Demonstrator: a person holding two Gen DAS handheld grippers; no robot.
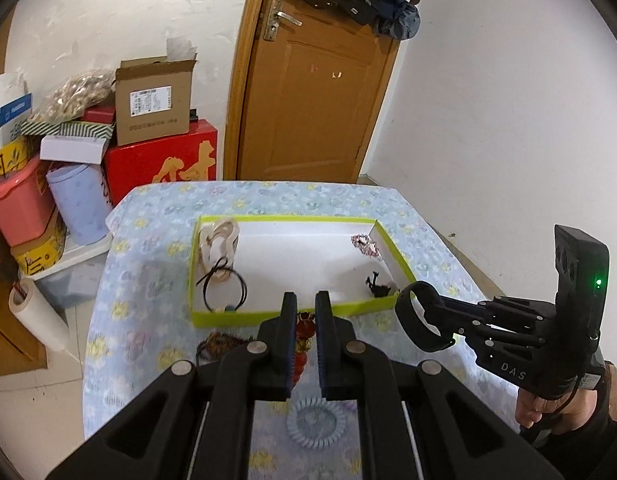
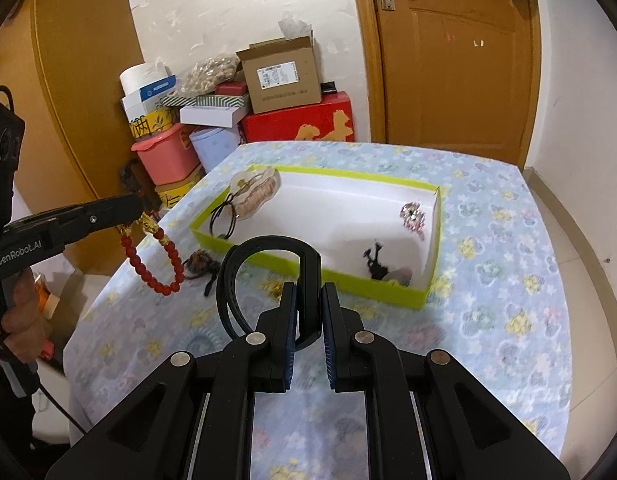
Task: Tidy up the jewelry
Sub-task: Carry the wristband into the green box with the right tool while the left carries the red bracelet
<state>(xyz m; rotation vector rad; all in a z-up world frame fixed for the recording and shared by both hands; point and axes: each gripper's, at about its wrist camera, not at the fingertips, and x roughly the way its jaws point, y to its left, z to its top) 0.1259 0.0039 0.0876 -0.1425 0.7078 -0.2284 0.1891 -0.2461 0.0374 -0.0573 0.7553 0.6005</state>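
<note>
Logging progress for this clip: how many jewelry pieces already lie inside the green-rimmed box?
4: shell-coloured bead bundle and black cord necklace at its left end, pink beaded piece and black ornament at its right end. Smaller bits may be hidden.

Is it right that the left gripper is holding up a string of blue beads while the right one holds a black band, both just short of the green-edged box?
Not quite: the beads hanging from the left gripper are red with gold pieces, not blue, as the right wrist view shows. The rest holds: the right gripper grips a black band, both short of the green-edged box.
</note>
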